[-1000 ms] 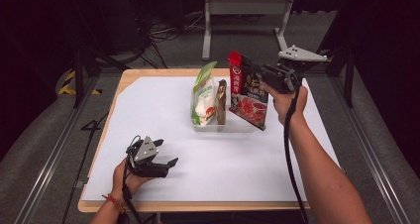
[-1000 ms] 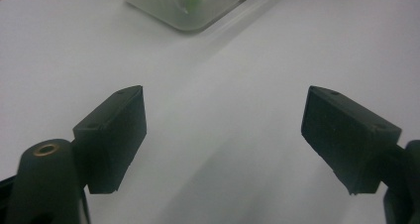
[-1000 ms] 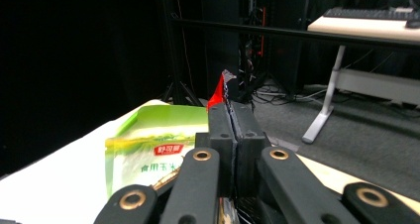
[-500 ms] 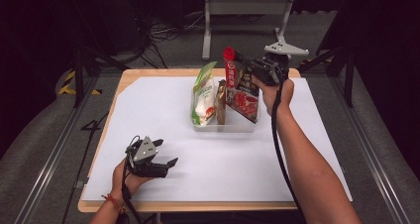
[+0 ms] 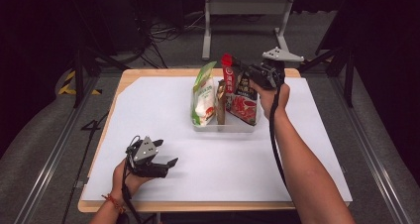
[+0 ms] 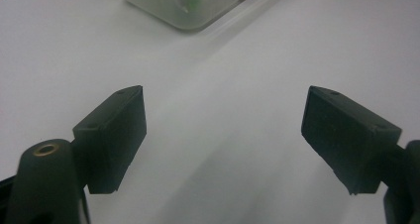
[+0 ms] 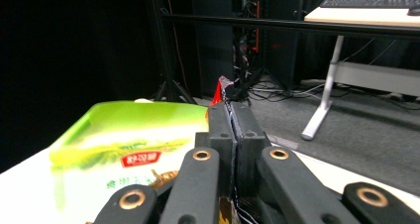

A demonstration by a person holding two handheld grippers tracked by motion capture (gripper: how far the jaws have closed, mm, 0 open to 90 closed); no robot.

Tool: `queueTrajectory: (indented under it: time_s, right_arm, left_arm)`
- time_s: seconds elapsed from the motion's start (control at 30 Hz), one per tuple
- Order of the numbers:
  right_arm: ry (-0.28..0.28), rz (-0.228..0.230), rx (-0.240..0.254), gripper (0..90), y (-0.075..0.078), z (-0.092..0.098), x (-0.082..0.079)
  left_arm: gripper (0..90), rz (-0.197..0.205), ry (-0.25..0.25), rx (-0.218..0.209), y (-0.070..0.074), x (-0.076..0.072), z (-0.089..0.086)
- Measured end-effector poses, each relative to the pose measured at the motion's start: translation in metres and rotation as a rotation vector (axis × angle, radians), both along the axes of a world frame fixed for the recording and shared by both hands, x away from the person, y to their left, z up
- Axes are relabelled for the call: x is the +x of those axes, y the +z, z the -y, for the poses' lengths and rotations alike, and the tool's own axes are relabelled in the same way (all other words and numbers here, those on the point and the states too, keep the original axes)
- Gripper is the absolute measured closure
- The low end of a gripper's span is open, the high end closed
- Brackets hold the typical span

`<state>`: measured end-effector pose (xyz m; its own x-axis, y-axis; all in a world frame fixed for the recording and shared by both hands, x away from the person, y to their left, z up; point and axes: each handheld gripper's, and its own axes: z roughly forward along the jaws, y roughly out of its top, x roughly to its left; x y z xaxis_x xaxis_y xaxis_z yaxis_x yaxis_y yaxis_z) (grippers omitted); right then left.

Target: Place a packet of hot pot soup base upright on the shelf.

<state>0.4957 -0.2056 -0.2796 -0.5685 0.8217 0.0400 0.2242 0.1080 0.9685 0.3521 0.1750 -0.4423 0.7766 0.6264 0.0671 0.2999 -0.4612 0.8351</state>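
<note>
A clear plastic container (image 5: 224, 128) stands mid-table on the white sheet. In it a green and white packet (image 5: 204, 92) stands at the left, with a thin brown packet (image 5: 221, 102) beside it. My right gripper (image 5: 237, 65) is shut on the top edge of a red and dark packet (image 5: 242, 99), whose lower end sits in the container's right side. In the right gripper view the jaws (image 7: 230, 110) pinch the packet's red corner (image 7: 221, 86), with the green packet (image 7: 129, 135) to the left. My left gripper (image 5: 167, 160) rests near the front left, open and holding nothing (image 6: 223, 135).
The wooden table (image 5: 148, 74) carries a white sheet with bare room on both sides of the container. A corner of the container (image 6: 193, 3) shows ahead of the left jaws. Beyond the far edge stand a metal frame (image 5: 245, 8), cables and dark floor.
My right gripper has moved left and down with the red packet, bringing it against the other packets in the container. The left gripper has stayed in place.
</note>
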Motion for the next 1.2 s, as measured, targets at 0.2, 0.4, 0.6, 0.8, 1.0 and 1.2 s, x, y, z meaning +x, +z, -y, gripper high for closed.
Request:
queueTrajectory:
  time_s: [0.2, 0.4, 0.6, 0.8, 1.0, 1.2]
  right_arm:
    - [0.007, 0.005, -0.021, 88.7, -0.006, 0.000, -0.001]
    - [0.018, 0.000, 0.004, 88.5, -0.012, 0.005, -0.006]
    - [0.029, -0.004, 0.003, 88.2, -0.015, 0.011, -0.010]
    - [0.036, -0.005, -0.007, 87.7, -0.020, 0.013, -0.014]
    - [0.046, -0.014, 0.001, 87.3, -0.023, 0.014, -0.017]
    - [0.053, -0.007, -0.020, 87.2, -0.024, 0.014, -0.021]
  left_arm:
    - [18.2, -0.002, 0.003, 0.006, 0.000, 0.000, 0.000]
    - [18.1, -0.007, 0.010, 0.004, 0.000, 0.000, -0.001]
    - [18.1, -0.011, 0.017, -0.003, -0.001, 0.001, -0.003]
    - [18.1, -0.009, 0.018, 0.001, -0.001, 0.001, -0.002]
    - [18.1, -0.011, 0.016, 0.001, -0.001, 0.001, -0.002]
    - [18.1, -0.014, 0.018, 0.005, -0.001, 0.001, -0.002]
